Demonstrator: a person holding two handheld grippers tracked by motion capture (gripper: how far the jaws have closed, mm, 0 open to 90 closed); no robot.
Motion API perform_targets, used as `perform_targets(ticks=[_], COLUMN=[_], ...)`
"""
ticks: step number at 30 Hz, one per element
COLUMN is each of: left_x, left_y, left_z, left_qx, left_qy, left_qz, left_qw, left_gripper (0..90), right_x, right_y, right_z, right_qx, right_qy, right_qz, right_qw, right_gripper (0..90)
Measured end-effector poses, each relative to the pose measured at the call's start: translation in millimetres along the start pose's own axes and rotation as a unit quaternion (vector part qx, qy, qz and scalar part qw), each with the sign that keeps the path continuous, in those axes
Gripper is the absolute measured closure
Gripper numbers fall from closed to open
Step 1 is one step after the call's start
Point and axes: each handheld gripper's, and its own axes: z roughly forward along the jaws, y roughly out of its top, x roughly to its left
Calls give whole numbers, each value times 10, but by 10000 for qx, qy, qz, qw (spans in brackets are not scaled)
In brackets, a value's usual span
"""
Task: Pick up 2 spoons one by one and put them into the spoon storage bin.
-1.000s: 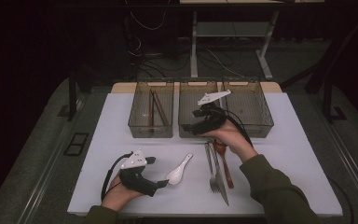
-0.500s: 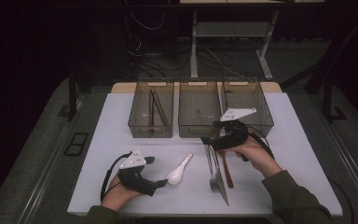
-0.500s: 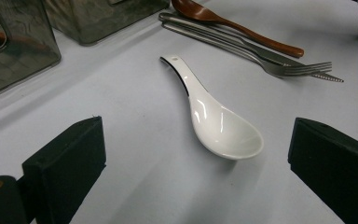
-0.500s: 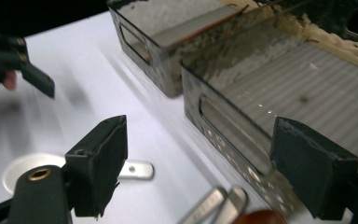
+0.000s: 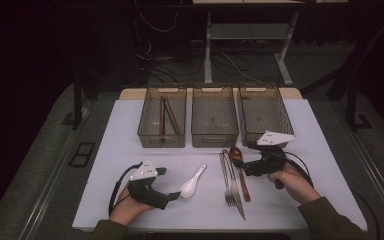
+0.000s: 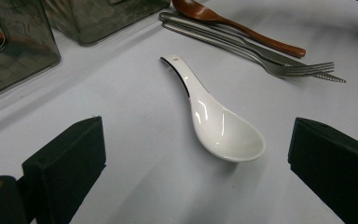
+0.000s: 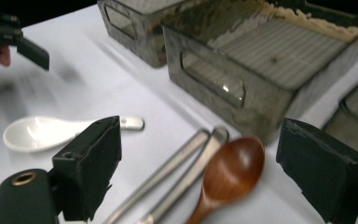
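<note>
A white ceramic spoon lies on the white table, just right of my left gripper. That gripper rests low, open, with the spoon's bowl ahead between its jaws but untouched. A fork and a knife lie side by side at mid-table. A brown wooden spoon lies next to them. My right gripper hovers at the wooden spoon's bowl. Its jaws have just been opening and stand wide, gripping nothing.
Three clear bins stand in a row at the back: the left bin holds chopsticks, while the middle bin and the right bin hold nothing I can see. Table edges drop to dark floor all round.
My right gripper has come from above the middle bin, rightward and down to the table beside the wooden spoon. The left gripper and white spoon have not moved.
</note>
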Motion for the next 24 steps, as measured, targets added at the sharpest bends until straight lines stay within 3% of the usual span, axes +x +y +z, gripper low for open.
perform_targets(ticks=[15,24], left_x=[-4,-2], left_y=[19,68], left_z=[-7,-5], left_qx=[-24,-46], left_qy=[38,154], left_qz=[0,-90], left_qw=[10000,9998], left_gripper=[33,53], right_x=[-29,-39], right_y=[-518,-729], right_z=[-346,-466], right_qx=[21,235], right_qy=[-87,-203], right_qz=[86,14], right_qw=[9999,9995], right_gripper=[137,137])
